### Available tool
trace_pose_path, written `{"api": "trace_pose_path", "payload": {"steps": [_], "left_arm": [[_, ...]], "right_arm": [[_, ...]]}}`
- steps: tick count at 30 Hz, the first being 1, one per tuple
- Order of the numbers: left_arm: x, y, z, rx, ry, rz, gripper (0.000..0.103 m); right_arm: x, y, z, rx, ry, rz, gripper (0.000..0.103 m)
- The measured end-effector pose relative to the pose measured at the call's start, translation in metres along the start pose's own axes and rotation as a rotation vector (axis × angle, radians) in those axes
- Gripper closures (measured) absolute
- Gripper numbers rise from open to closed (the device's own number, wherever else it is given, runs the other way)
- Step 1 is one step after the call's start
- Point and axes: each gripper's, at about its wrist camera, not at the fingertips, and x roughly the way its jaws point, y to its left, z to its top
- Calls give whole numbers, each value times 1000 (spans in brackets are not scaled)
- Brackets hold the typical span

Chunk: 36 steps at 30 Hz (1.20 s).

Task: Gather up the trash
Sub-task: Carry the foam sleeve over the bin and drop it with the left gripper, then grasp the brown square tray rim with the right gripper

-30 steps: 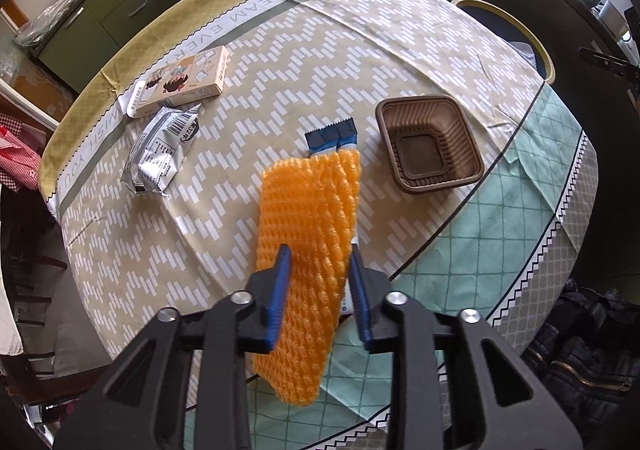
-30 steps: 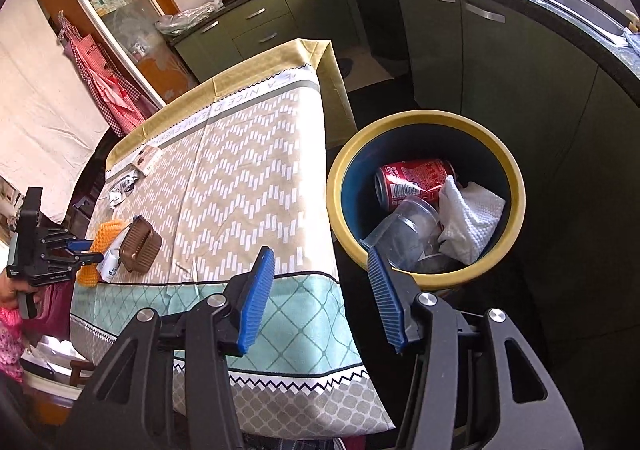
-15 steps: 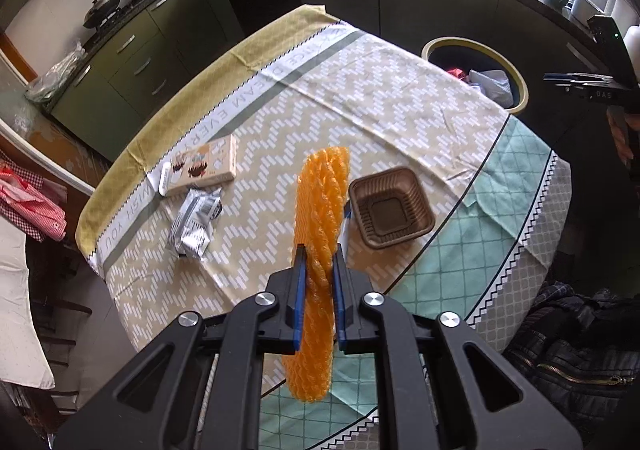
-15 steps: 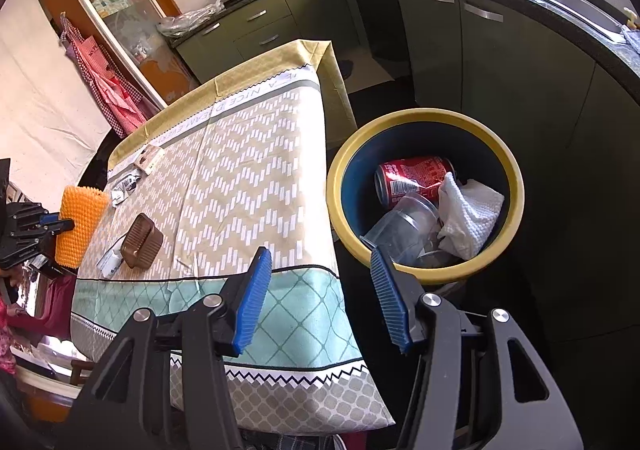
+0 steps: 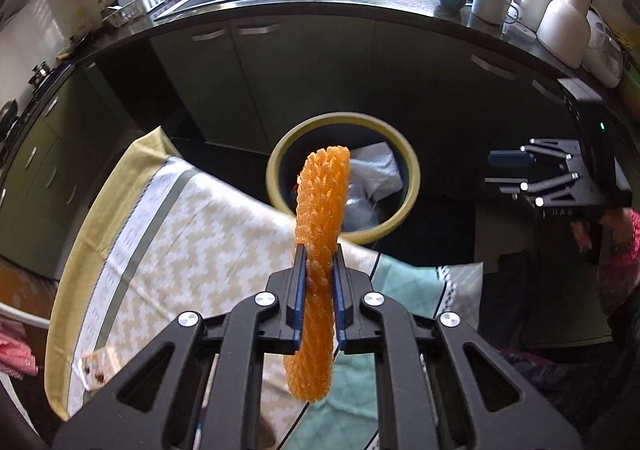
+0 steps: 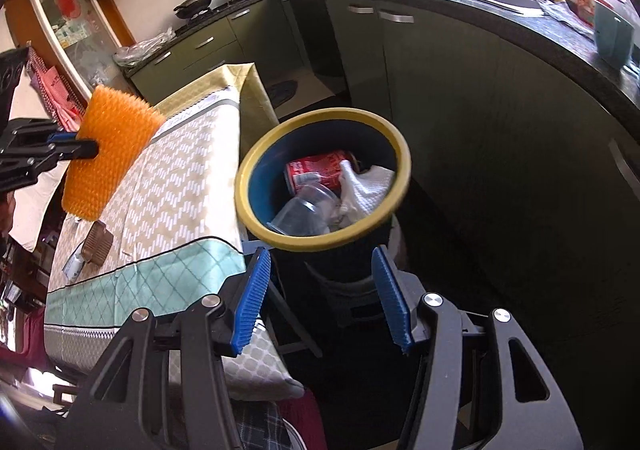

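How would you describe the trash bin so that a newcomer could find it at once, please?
Start at the table with the patterned tablecloth; on the floor just past its corner, before the dark green cabinets, stands the trash bin. It is round and dark with a thick yellow rim, and holds a red can and crumpled white paper.

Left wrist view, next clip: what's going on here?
A person is clearing trash off a table. The left tongs are shut on an orange foam net, held in the air above the tablecloth and pointed at the yellow-rimmed bin beside the table. The bin already holds a red can, a clear cup and a white tissue. The right tongs are open and empty near the bin.
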Motion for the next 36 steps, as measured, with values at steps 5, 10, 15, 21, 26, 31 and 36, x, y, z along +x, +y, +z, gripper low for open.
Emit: {"api": "trace_pose_path", "payload": {"steps": [5,10,15,21,26,31,36], "left_arm": [[64,-26,70,26,1,-27,92],[131,-44,104,12,72,-42,92],[175,-47,113,-13,127,-33,88],[176,-42,110,-35,122,-15,56],[121,-32,79,-70,40,-40,45],[38,-11,9,-166,-77,-68,28],[-33,17,-96,-269,-172,116,15]], "right_arm": [[-10,-47,-22,95,-5,-27,49],[-14,-87,-40,179,-5,-44,49],[-13,-106,-47,215,-1,-44,49],[-8,-98,-43,192,7,-26,49],[-4,-79,-37,150,11,-20,49],[-1,-42,-27,59,16,8,49],[13,24,-14,-90,43,58,45]]}}
